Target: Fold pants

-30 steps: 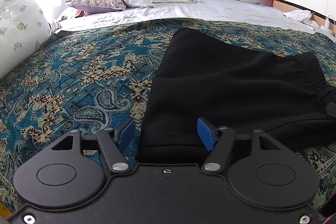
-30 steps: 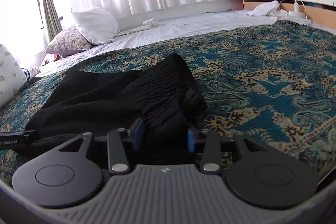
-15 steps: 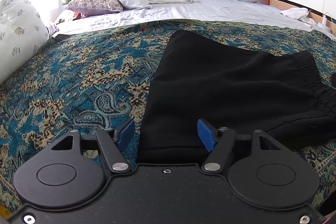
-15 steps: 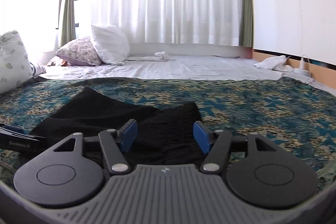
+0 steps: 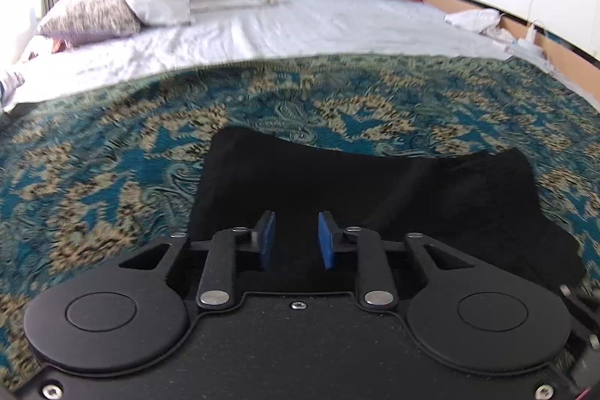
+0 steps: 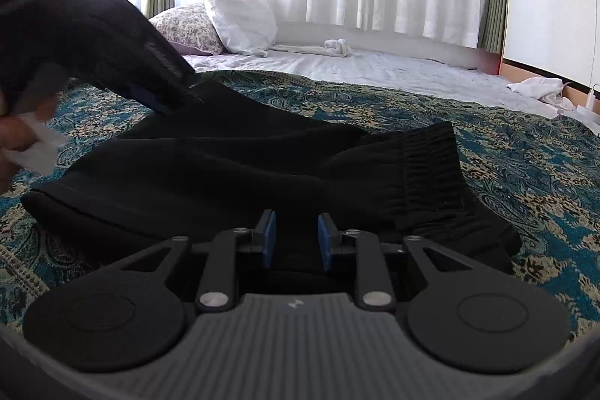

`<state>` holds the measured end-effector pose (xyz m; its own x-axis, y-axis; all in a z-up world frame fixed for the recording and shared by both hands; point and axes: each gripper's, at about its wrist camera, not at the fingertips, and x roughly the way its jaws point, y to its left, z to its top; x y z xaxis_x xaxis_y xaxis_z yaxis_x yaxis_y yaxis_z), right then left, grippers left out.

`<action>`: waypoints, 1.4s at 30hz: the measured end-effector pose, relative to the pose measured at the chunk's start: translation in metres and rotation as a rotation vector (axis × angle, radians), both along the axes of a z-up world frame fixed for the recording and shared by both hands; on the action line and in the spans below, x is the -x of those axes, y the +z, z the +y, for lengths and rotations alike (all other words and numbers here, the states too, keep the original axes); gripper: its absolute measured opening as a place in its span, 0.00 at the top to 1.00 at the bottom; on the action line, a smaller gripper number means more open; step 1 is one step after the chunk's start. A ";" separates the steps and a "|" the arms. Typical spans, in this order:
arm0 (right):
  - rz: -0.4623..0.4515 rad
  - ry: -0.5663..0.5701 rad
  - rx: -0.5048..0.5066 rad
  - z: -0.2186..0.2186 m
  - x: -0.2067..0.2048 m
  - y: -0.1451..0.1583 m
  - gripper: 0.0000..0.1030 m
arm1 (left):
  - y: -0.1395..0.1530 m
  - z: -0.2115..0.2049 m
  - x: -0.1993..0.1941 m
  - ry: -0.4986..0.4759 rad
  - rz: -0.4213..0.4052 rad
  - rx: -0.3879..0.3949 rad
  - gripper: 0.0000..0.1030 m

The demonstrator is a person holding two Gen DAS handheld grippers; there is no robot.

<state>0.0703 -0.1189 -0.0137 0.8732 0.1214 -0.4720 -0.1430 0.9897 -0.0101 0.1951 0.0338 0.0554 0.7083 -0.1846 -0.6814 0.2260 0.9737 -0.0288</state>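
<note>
Black pants (image 5: 375,190) lie folded on a teal paisley bedspread (image 5: 93,167). In the right wrist view the pants (image 6: 232,171) show their elastic waistband (image 6: 431,167) at the right. My left gripper (image 5: 296,240) is partly open, its blue pads over the near part of the pants with a gap between them. My right gripper (image 6: 296,238) is also partly open over the near edge of the pants, with dark cloth below the gap. The left gripper also shows in the right wrist view (image 6: 157,100), low over the far left of the pants.
A white sheet (image 5: 300,25) covers the far part of the bed, with a patterned pillow (image 6: 187,29) and a white pillow (image 6: 240,17). A rolled white cloth (image 6: 337,45) lies near the curtains. White clothing (image 6: 536,89) and a cable sit at the right edge.
Both grippers' jaws have narrowed from wide open. The left gripper has moved forward over the pants. The right gripper has dropped closer to the pants' near edge.
</note>
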 end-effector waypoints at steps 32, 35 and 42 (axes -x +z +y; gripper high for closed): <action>-0.055 0.022 -0.289 -0.108 -0.018 0.055 0.10 | 0.004 0.037 -0.065 0.159 -0.039 -0.065 0.31; -0.010 -0.045 -0.286 -0.144 -0.049 0.054 0.04 | -0.008 0.058 -0.064 0.175 0.046 0.027 0.29; 0.218 0.016 -0.420 -0.178 -0.123 0.013 0.00 | -0.035 0.092 -0.075 0.256 0.173 0.255 0.23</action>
